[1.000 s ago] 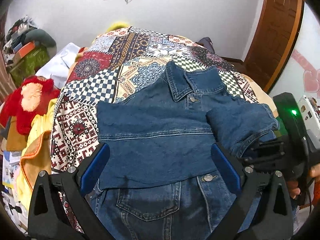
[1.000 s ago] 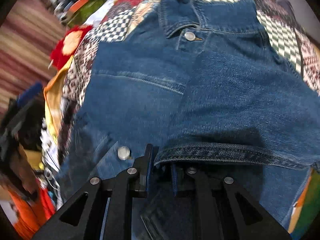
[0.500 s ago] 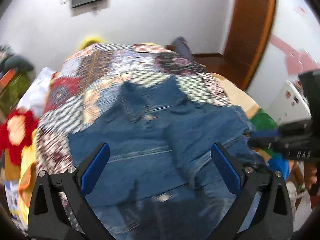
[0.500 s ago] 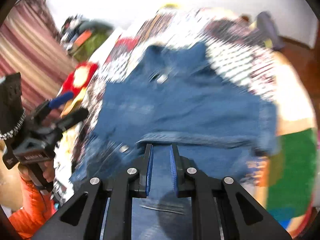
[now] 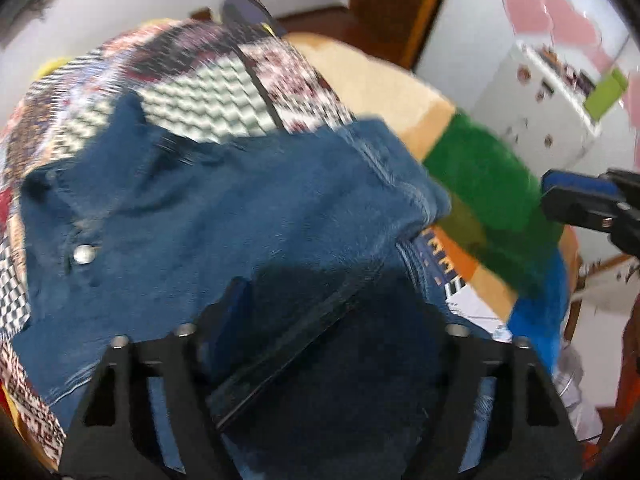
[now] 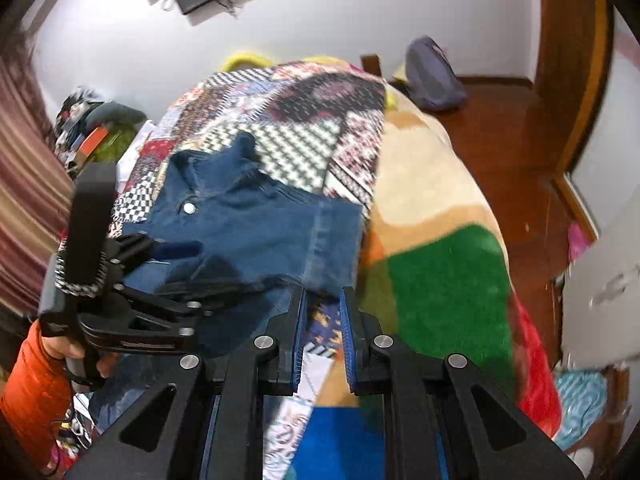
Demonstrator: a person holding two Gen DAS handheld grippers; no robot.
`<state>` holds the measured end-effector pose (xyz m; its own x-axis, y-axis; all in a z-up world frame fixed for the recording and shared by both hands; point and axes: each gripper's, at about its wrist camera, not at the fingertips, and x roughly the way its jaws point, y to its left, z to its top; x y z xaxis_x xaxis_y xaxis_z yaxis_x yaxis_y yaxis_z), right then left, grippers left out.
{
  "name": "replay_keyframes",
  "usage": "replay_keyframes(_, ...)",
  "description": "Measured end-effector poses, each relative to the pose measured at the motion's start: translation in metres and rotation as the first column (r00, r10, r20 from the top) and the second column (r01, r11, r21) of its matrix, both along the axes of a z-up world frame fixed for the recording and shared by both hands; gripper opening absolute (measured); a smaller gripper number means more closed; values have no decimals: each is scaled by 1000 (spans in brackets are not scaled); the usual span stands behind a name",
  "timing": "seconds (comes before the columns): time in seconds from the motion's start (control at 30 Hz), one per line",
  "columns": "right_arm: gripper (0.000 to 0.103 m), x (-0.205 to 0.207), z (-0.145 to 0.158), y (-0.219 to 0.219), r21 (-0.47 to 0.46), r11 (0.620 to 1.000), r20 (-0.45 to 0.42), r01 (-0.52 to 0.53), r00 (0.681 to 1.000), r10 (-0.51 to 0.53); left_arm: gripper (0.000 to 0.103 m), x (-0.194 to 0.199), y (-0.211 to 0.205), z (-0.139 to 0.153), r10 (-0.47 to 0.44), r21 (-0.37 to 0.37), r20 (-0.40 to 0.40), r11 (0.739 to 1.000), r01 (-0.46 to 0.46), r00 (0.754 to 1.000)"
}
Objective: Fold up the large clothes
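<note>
A blue denim jacket [image 6: 248, 224] lies on the patchwork quilt [image 6: 304, 148], collar toward the far wall, with one sleeve folded across its front [image 5: 304, 216]. My left gripper [image 5: 332, 304] points steeply down onto that sleeve's cuff end. Its jaws are closing with dark denim bunched between them. The left blue pad [image 5: 236, 300] shows and the right one is hidden under cloth. From the right wrist view, the left gripper [image 6: 192, 268] is held by a hand in an orange sleeve. My right gripper [image 6: 324, 320] hangs off the jacket's right edge, shut and empty; it also appears as the right gripper [image 5: 576, 196].
A beige, green and blue blanket [image 6: 440, 280] covers the bed's right side beside the jacket. A grey bag [image 6: 434, 76] lies on the wooden floor by the brown door. Clutter and clothes [image 6: 92, 128] pile up left of the bed. A white cabinet [image 5: 540, 108] stands at the right.
The right gripper let go of the sleeve cuff and drew back up and right, off the jacket. The left gripper swung right and down onto the folded sleeve, its jaws narrowing.
</note>
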<state>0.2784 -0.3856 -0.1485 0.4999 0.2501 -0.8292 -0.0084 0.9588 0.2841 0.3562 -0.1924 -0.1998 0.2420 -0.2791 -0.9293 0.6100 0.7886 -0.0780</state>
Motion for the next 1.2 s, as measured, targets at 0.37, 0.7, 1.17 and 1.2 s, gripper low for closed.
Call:
replay_keyframes(0.37, 13, 14, -40, 17, 53, 998, -82, -23, 996, 27, 5, 24, 45, 47, 151, -101, 122, 985, -139, 981)
replay_keyframes(0.7, 13, 49, -41, 69, -10, 991, -80, -131, 988, 129, 4, 14, 174, 105, 389, -180, 271, 919, -351, 880)
replay_keyframes(1.17, 27, 52, -81, 88, -171, 975, -153, -145, 981, 120, 12, -38, 304, -27, 578, -156, -37, 802, -576, 815)
replay_keyframes(1.2, 31, 51, -83, 83, -153, 980, -162, -126, 982, 101, 15, -42, 307, -33, 587, -152, -34, 797, -585, 809)
